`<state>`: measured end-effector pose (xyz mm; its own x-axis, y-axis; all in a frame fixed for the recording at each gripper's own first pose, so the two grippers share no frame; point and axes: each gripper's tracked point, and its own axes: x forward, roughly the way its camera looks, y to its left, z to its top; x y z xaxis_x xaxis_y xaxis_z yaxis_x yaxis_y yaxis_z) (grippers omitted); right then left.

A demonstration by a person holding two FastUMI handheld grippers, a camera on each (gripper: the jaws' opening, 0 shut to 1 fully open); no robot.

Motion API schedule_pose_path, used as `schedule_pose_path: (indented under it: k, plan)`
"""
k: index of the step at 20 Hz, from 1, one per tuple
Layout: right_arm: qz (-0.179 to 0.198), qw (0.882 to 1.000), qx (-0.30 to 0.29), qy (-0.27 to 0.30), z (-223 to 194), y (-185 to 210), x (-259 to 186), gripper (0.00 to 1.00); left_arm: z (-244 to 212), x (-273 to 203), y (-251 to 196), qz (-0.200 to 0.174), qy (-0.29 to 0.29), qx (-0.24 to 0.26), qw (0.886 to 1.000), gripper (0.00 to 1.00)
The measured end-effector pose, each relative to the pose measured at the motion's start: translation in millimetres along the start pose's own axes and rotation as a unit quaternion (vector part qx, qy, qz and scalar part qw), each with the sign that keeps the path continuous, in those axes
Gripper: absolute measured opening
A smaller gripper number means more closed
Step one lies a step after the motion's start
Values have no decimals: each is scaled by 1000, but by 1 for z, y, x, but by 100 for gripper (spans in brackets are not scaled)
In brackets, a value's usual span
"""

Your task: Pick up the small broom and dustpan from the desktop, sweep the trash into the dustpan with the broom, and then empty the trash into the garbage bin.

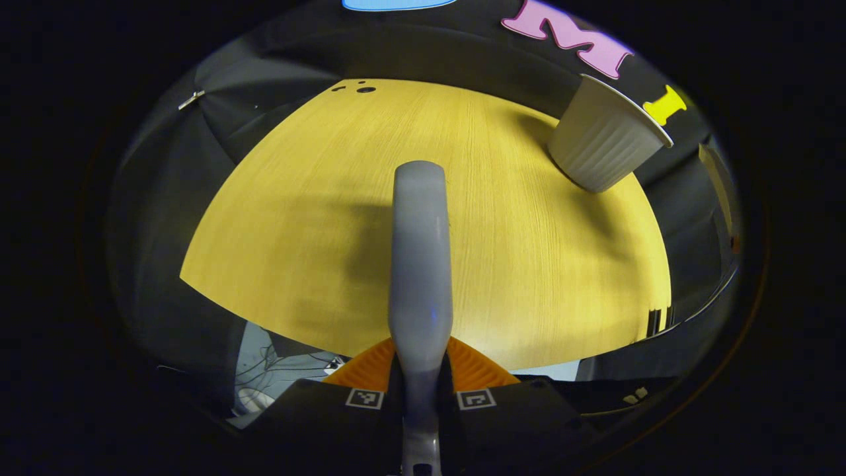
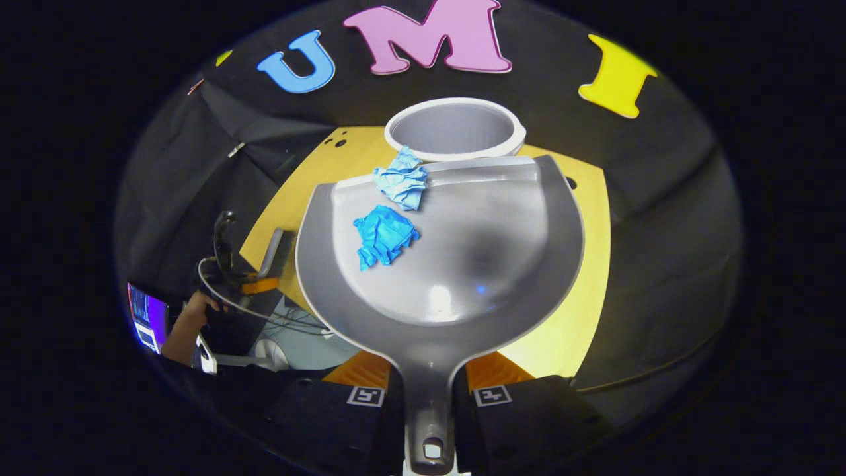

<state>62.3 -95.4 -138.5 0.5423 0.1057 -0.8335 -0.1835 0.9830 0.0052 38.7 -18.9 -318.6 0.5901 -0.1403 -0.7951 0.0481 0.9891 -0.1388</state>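
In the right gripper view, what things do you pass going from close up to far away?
Right gripper → dustpan → darker blue paper wad → pale blue paper wad → garbage bin.

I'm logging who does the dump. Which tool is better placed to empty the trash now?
Right. The right tool holds the dustpan with both paper wads at its front edge, beside the bin. The left tool holds only the broom.

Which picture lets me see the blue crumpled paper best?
The right gripper view: two blue paper wads lie in the dustpan, in front of the bin. The left gripper view gives the broom handle, table and bin instead.
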Motion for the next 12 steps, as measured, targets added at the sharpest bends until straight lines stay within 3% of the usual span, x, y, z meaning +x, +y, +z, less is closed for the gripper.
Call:
schedule_pose_path:
  k: [1, 4, 12]
  plan:
    - [-19, 1000, -2, -14, 15, -10, -1, 34, 2, -4, -2, -10, 2, -5, 1000, 29]
    - [-70, 996, 6, -50, 55, -31, 4, 34, 5, -12, 0, -29, -1, -2, 1000, 26]
    - [-162, 983, 43, -69, 116, -54, 48, 34, 32, -47, 37, -67, -31, 33, 997, 29]
